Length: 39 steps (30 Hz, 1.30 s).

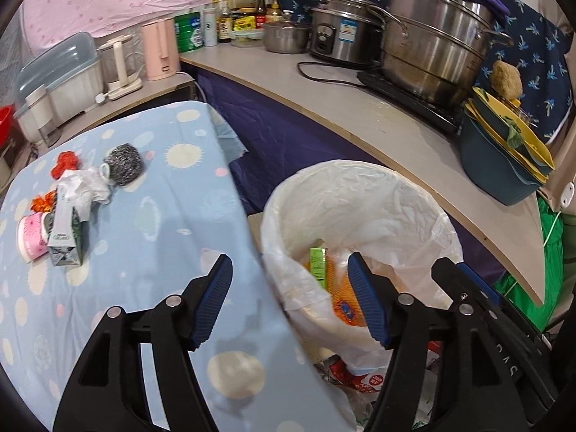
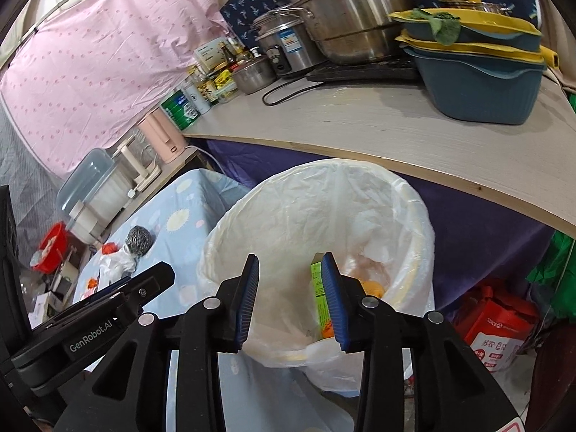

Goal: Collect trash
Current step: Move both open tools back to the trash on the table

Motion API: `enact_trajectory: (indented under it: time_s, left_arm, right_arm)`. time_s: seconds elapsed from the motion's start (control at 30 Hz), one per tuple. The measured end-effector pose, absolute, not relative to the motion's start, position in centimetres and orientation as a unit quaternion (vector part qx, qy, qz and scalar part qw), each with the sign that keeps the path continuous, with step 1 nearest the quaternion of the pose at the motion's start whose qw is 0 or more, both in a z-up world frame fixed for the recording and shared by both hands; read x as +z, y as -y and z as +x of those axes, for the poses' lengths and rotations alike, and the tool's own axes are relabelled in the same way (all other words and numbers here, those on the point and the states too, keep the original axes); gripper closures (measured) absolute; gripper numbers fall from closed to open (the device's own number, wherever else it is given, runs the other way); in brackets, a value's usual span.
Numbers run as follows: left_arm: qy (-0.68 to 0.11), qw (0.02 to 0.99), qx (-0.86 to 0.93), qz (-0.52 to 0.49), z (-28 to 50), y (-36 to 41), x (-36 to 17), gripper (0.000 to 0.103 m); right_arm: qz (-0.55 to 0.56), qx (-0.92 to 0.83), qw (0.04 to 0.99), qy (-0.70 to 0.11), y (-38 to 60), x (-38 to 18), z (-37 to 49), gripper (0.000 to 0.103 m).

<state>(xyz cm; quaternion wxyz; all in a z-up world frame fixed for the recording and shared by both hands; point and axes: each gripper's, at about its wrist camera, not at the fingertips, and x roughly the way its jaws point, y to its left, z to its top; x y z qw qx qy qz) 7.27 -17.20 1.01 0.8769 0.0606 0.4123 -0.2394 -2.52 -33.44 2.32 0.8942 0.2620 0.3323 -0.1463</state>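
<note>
both tools are seen over the bin: the left gripper (image 1: 289,302) is spread wide with nothing between its pads, hanging over the edge where the table (image 1: 151,194) meets the bin (image 1: 360,194). the right gripper (image 2: 289,300) is parted too, empty, aimed into the bin mouth. a green box (image 2: 316,288) and something orange (image 1: 342,302) are already lying inside the white liner, so part of the job looks done.

the rest of the trash is left on the blue spotted cloth at the far left of the table, all bunched together: a grey-green carton (image 1: 66,230) standing upright, a crumpled white plastic bag (image 1: 86,187) touching it from behind, a pink round tub (image 1: 30,237) lying just beside the carton, bits of red (image 1: 64,163) and orange (image 1: 41,202) wrapper behind that, and a steel scourer (image 1: 124,163) just past the bag.

handling guesses: the carton is probably light and fairly stiff, likely empty, so it's best pinched across its flat narrow sides near the middle, gently or it'll be crushed. the bag is soft and floppy, so any bunched fold can be grabbed, though it may drag the neighbours along. the wrappers are thin and crinkly and could be missed by the pads. the tub looks smooth and rounded, maybe slippery, so the rim is the safer spot. whether the scourer counts as trash can't be told.
</note>
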Motion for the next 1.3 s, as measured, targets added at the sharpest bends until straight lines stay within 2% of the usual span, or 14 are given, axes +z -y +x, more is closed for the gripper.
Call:
enact_trajectory:
  time_s: [0.97,1.1,1.3]
  left_arm:
    - [-0.435,0.895,-0.101,-0.025,10.3,-1.0,-0.4,0.040]
    - [-0.441,0.893,-0.077,-0.041,11.3,-3.9,-1.1,0.040]
    - [-0.449,0.889,-0.050,-0.069,13.1,-7.9,-1.8,0.039]
  right_arm:
    - [0.179,-0.026,0.907,-0.379,18.2,2.5,4.8,0.066]
    - [0.169,-0.010,0.907,-0.385,16.0,2.3,6.6,0.060]
    - [0.154,0.013,0.906,-0.395,12.8,1.8,9.9,0.058]
